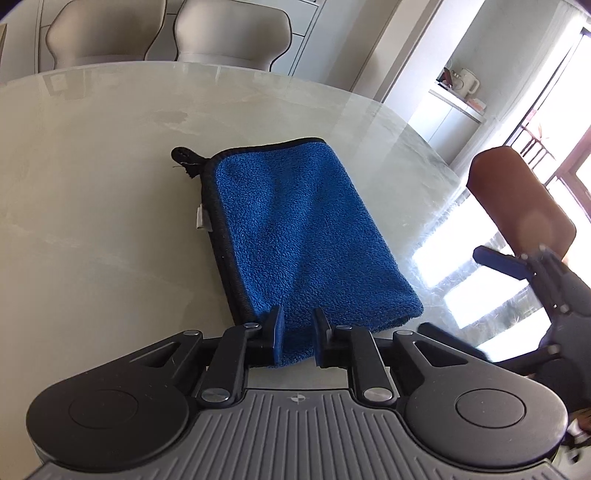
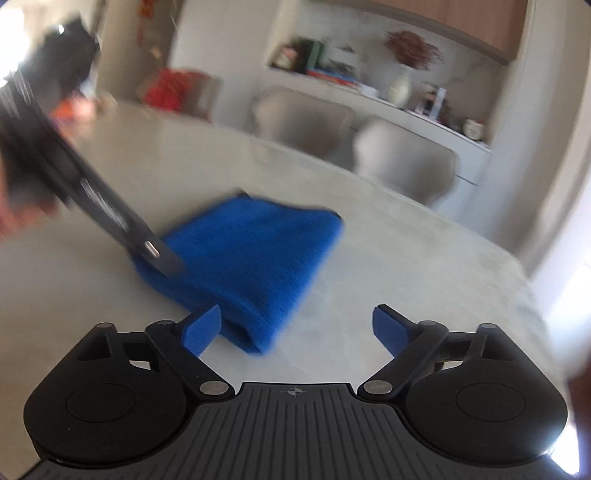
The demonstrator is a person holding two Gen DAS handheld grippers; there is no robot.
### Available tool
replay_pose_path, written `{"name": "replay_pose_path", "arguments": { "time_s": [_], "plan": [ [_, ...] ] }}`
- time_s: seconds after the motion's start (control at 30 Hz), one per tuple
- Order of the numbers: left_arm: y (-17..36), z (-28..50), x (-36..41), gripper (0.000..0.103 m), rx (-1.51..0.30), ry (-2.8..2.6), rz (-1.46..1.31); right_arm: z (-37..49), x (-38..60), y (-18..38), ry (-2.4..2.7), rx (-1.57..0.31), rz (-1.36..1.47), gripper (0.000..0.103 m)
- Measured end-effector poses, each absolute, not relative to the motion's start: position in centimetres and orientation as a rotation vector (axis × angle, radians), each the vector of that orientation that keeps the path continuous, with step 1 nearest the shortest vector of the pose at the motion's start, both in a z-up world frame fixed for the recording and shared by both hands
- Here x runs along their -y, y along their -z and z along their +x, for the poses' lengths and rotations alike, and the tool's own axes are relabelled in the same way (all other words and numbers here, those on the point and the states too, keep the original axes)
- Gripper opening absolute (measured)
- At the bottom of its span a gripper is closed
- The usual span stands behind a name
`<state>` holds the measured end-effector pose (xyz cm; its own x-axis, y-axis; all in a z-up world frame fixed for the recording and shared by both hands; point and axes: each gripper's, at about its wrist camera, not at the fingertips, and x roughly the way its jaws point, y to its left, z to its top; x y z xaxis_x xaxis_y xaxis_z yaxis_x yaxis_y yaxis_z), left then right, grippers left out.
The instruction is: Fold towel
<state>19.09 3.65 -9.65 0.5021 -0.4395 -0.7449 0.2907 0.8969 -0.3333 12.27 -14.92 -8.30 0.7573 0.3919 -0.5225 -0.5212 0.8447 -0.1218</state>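
Note:
A blue towel [image 1: 295,229] with a black edge and a black loop lies folded on the pale table [image 1: 92,166]. My left gripper [image 1: 298,338] has its jaws narrowly apart at the towel's near edge, with blue cloth between the pads; whether they pinch it I cannot tell. My right gripper [image 2: 295,330] is open and empty just in front of the towel's near right corner [image 2: 255,339], with its left pad [image 2: 203,328] beside the cloth. The towel [image 2: 251,251] is blurred in the right wrist view. The left gripper [image 2: 110,218] reaches onto it from the left there.
Two beige chairs [image 1: 229,33] stand at the table's far side. A brown chair back [image 1: 517,199] stands at the right by the table's rounded edge. Shelves with a vase [image 2: 400,85] line the far wall. The right gripper [image 1: 546,280] shows at the left wrist view's right edge.

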Motion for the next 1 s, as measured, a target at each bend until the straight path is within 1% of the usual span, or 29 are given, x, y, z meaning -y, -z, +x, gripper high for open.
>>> {"name": "replay_pose_path", "arguments": {
  "time_s": [0.03, 0.1, 0.2, 0.33, 0.37, 0.43, 0.47, 0.5, 0.53, 0.57, 0.63, 0.67, 0.7, 0.8, 1.0],
  "plan": [
    [9.7, 19.0, -3.6, 0.019, -0.945, 0.442, -0.175, 13.1, 15.1, 7.6, -0.560, -0.508, -0.188, 0.070],
    [9.8, 18.9, -3.8, 0.019, -0.942, 0.439, -0.191, 15.3, 14.9, 7.4, -0.618, -0.548, -0.073, 0.048],
    [9.9, 18.9, -4.0, 0.019, -0.939, 0.438, -0.216, 17.7, 14.6, 8.4, -0.669, -0.596, 0.022, 0.041],
    [10.0, 18.7, -4.1, 0.019, -0.931, 0.440, -0.217, 20.1, 15.3, 11.3, -0.694, -0.733, 0.149, 0.040],
    [10.0, 18.6, -4.1, 0.019, -0.926, 0.441, -0.214, 20.1, 15.9, 11.8, -0.699, -0.736, 0.180, 0.039],
    [10.1, 18.4, -4.1, 0.018, -0.916, 0.441, -0.215, 20.1, 17.6, 12.5, -0.685, -0.719, 0.274, 0.027],
    [10.1, 18.4, -4.2, 0.018, -0.913, 0.441, -0.219, 20.2, 18.2, 12.7, -0.673, -0.722, 0.308, 0.019],
    [10.2, 18.5, -4.3, 0.017, -0.912, 0.441, -0.222, 20.4, 18.7, 12.8, -0.668, -0.727, 0.343, 0.017],
    [10.1, 18.5, -4.4, 0.017, -0.914, 0.440, -0.228, 20.6, 19.3, 12.9, -0.665, -0.732, 0.384, 0.017],
    [9.9, 18.6, -4.4, 0.018, -0.919, 0.435, -0.234, 20.7, 19.6, 12.8, -0.669, -0.728, 0.403, 0.020],
    [9.3, 18.8, -4.4, 0.030, -0.908, 0.431, -0.230, 21.1, 19.6, 11.8, -0.700, -0.690, 0.389, 0.023],
    [8.7, 19.0, -4.3, 0.043, -0.871, 0.429, -0.214, 21.5, 19.6, 11.3, -0.722, -0.662, 0.383, 0.024],
    [7.8, 19.6, -4.2, 0.049, -0.811, 0.427, -0.185, 22.2, 19.7, 10.9, -0.733, -0.643, 0.384, 0.028],
    [7.0, 22.2, -3.3, 0.052, -0.762, 0.430, -0.135, 26.0, 18.7, 10.3, -0.719, -0.637, 0.379, 0.030],
    [9.4, 26.3, -2.4, 0.051, -0.819, 0.410, -0.108, 30.4, 17.7, 12.3, -0.695, -0.708, 0.407, 0.029]
  ]
}}
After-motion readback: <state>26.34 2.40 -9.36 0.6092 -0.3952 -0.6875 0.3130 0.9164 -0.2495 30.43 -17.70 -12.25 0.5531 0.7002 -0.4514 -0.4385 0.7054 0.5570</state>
